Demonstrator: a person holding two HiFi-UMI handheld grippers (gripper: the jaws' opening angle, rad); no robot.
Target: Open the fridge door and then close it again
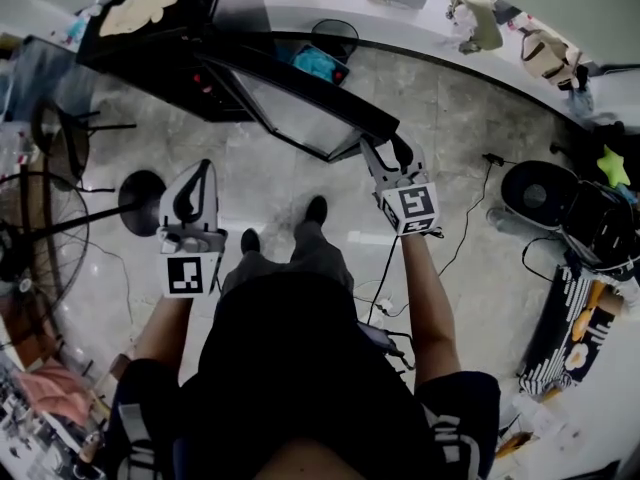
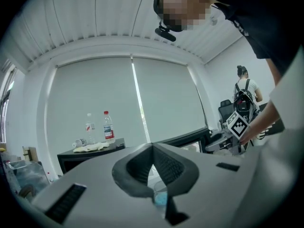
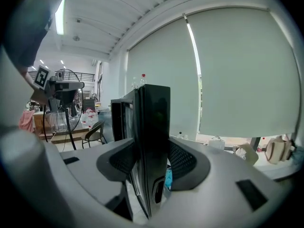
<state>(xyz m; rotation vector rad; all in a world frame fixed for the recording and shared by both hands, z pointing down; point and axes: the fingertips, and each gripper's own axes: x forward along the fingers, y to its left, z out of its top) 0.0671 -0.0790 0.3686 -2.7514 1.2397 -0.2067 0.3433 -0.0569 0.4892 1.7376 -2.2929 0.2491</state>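
**Tally around the fridge**
One fridge (image 2: 90, 158) with one fridge door (image 3: 152, 127). On its top are three plastic bottles (two upright (image 2: 108, 126), one lying (image 2: 80, 142)) and one pale cloth (image 2: 92, 147). In front of it are two grippers, the left gripper (image 1: 203, 168) and the right gripper (image 1: 385, 153). Beside it is one pedestal fan (image 1: 40, 233).

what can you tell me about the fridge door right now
The fridge door is a dark, glossy frame around a glass pane, swung open from the black fridge. Its free edge stands upright between the fingers of the right gripper, which are clamped on it from both sides.
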